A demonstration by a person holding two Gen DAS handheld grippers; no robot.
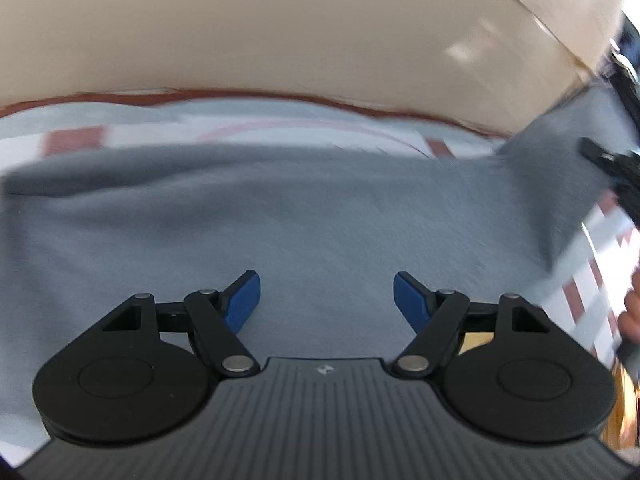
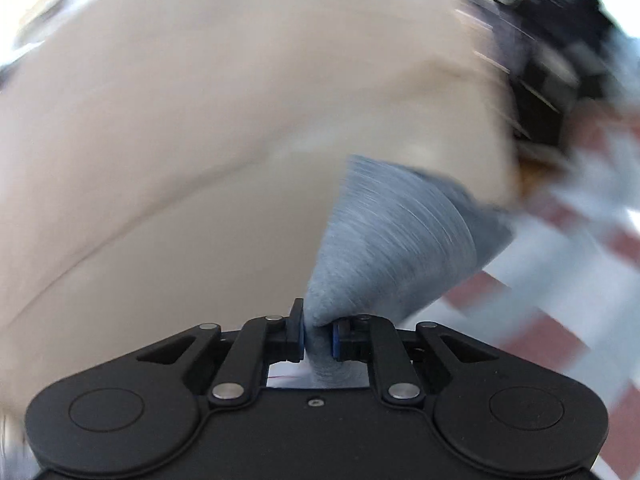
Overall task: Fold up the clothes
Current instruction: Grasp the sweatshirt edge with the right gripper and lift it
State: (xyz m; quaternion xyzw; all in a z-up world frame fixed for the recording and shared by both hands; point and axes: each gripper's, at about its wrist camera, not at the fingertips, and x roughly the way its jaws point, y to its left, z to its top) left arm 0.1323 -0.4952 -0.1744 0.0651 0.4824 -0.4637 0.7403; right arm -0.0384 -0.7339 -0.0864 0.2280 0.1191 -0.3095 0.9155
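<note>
A grey-blue garment [image 1: 304, 216] lies spread over a checked cloth [image 1: 76, 140] in the left wrist view. My left gripper [image 1: 327, 296] hovers over its middle, blue pads wide apart with nothing between them. At that view's right edge a corner of the garment [image 1: 568, 148] rises toward a dark, blurred gripper part [image 1: 612, 164]. In the right wrist view my right gripper [image 2: 318, 338] is shut on a bunched corner of the same garment [image 2: 392, 232], which fans upward and to the right from the pads.
Beige floor or wall [image 1: 280, 28] fills the background behind the table edge. The checked cloth [image 2: 560, 312] in white, grey-blue and brick red covers the surface. A hand [image 1: 632, 312] shows at the right edge of the left wrist view. Both views are motion-blurred.
</note>
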